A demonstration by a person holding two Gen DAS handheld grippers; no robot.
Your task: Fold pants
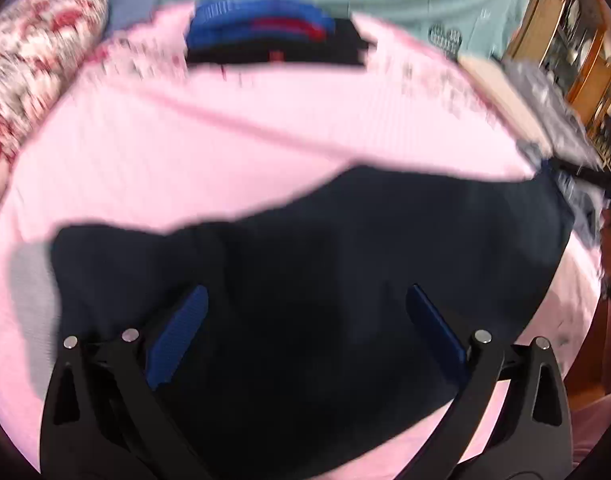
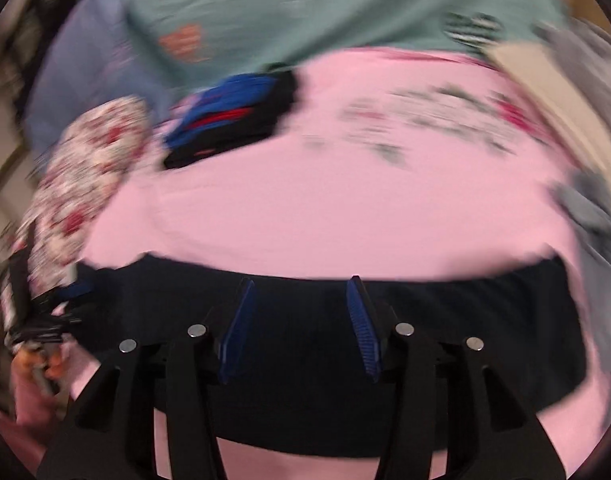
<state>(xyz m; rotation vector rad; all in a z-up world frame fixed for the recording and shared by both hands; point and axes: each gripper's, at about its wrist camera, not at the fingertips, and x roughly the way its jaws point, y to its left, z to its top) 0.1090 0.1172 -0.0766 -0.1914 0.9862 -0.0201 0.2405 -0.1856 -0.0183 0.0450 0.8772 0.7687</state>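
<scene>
On the bed: a pink sheet (image 1: 233, 132) covers it, and dark navy pants (image 1: 345, 248) lie flat on the sheet.
Pants: a broad dark band across the near part of the sheet in both views; in the right wrist view (image 2: 445, 312) they run almost from edge to edge, with pink showing above and below them.
Left gripper (image 1: 305, 332): jaws spread wide over the pants, nothing between the blue pads (image 1: 177, 332); no pad presses on the cloth.
Right gripper (image 2: 301, 324): jaws partly apart above the pants, the blue pads (image 2: 361, 328) free of the cloth, nothing held.
Stack (image 1: 273, 36): folded clothes in blue, red and black at the far edge of the sheet, well apart from the pants; also seen in the right wrist view (image 2: 233, 116).
Pillow (image 1: 37, 64): red-and-white flowered, at the left of the sheet, beside the stack.
Teal cloth (image 2: 305, 8): patterned with orange shapes, beyond the sheet.
Grey cloth (image 2: 589, 208): crumpled at the right edge of the sheet.
Shelves (image 1: 577, 52): wooden, far right in the left wrist view.
Sharpness: both views are smeared, so folds and seams in the pants cannot be told.
</scene>
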